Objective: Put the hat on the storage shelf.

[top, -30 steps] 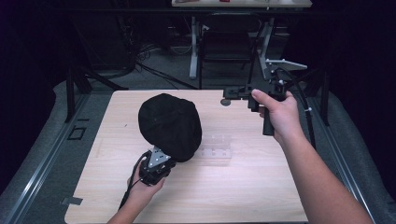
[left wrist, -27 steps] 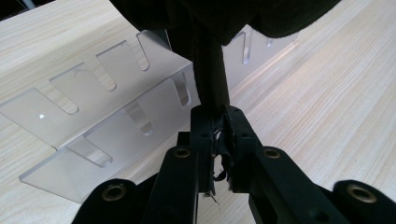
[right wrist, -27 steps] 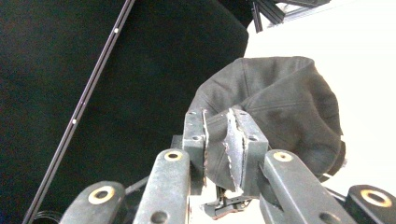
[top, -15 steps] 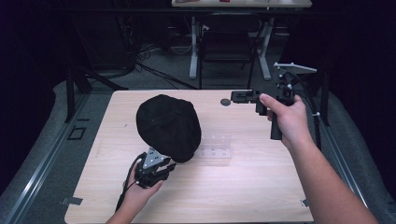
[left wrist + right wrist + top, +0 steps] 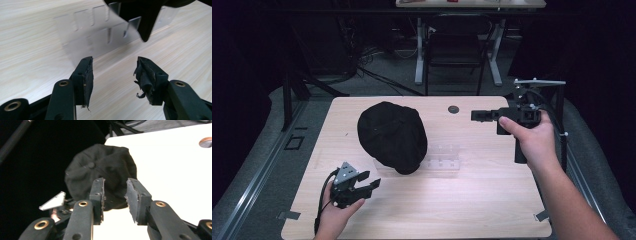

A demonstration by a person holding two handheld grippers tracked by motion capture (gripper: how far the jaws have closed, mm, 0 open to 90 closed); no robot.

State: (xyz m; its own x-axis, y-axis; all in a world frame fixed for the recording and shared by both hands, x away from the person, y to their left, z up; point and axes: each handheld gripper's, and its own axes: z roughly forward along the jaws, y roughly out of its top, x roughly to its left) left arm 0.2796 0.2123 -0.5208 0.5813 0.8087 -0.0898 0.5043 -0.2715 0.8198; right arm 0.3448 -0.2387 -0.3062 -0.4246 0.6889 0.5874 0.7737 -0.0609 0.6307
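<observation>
A round black fabric cap (image 5: pixel 392 136) sits propped on a clear slotted acrylic stand (image 5: pixel 443 157) near the middle of a pale wooden table (image 5: pixel 492 200), its lower edge overhanging the stand's left end. The left gripper (image 5: pixel 368 185), held low at the table's near-left corner, points toward the cap with its jaws apart and nothing between them; in the left gripper view its worn pads (image 5: pixel 88 80) frame bare tabletop just short of the stand (image 5: pixel 100 32), and a dark point of the cap (image 5: pixel 147 20) hangs into the picture from above. The right gripper (image 5: pixel 477 116) hovers above the table's far-right side, aimed left at the cap, well apart from it, jaws likewise parted and empty; in the right gripper view the cap (image 5: pixel 100 172) lies straight ahead beyond the fingertips.

The work in hand appears to be a grasp on the cap, and neither tool has contact yet. The risk lies in the perch: soft cloth on a light, see-through stand may slide off or drag the stand along if one gripper pulls from a single side. A low approach by the left gripper could also strike the stand's edge, hard to make out against the wood, and tip it.
</observation>
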